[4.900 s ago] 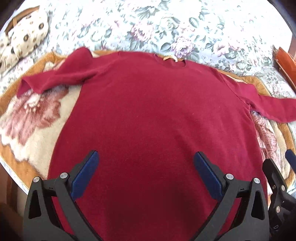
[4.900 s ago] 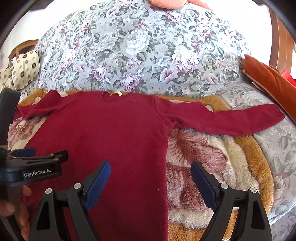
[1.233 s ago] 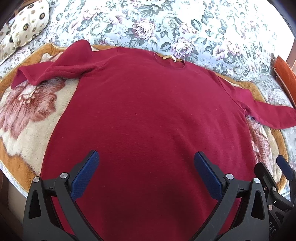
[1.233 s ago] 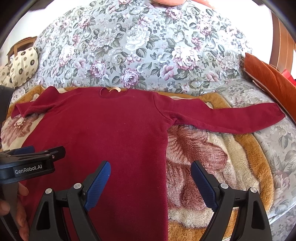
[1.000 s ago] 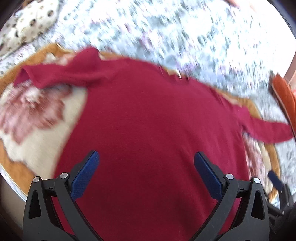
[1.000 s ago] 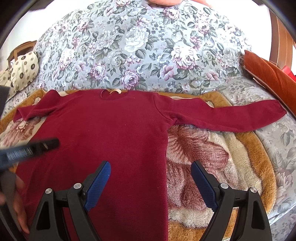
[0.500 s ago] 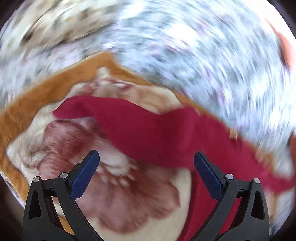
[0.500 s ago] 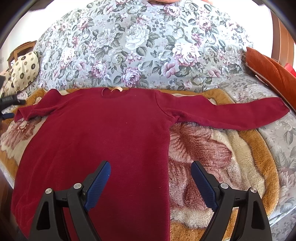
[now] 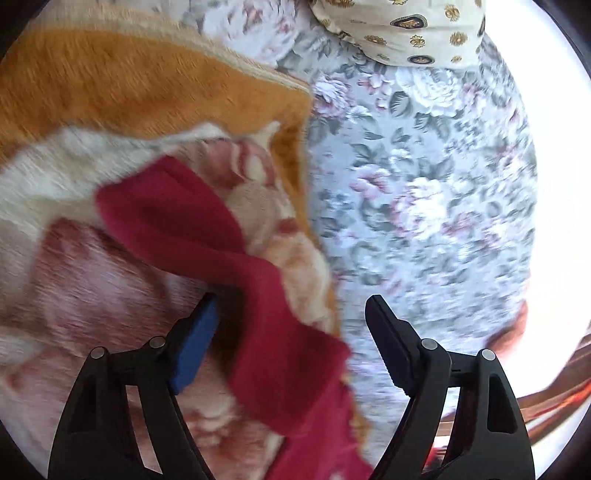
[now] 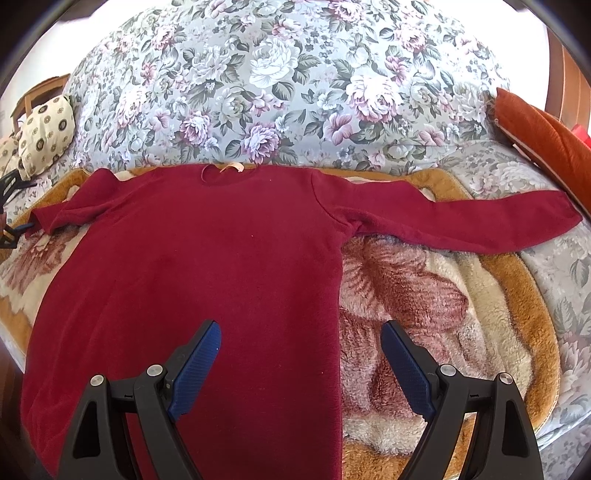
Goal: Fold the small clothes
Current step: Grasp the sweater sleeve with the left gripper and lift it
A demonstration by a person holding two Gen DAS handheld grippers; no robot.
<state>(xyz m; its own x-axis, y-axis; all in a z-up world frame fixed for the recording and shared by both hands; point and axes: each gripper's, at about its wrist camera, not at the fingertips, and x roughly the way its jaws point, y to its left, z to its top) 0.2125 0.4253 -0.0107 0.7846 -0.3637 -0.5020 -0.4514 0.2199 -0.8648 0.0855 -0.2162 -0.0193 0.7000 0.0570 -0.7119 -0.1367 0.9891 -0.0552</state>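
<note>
A dark red long-sleeved sweater [image 10: 207, 266] lies flat, front up, on a fleece blanket [image 10: 424, 302]. Its right sleeve [image 10: 461, 218] is stretched out straight. Its left sleeve [image 9: 207, 243] is bunched, with the cuff toward the blanket's edge. My left gripper [image 9: 291, 325] is open and straddles that sleeve low over the blanket, and shows small at the far left in the right wrist view [image 10: 11, 206]. My right gripper [image 10: 299, 347] is open and empty, hovering over the sweater's lower right edge.
The blanket with its orange border [image 9: 129, 85] lies on a floral bedspread [image 10: 295, 81]. A cream patterned cushion [image 10: 44, 136] sits at the far left, also in the left wrist view [image 9: 402, 26]. An orange cushion [image 10: 543, 136] and wooden frame stand at the right.
My left gripper has swung left from over the sweater's body to the left sleeve and come down close around it. My right gripper has hardly moved.
</note>
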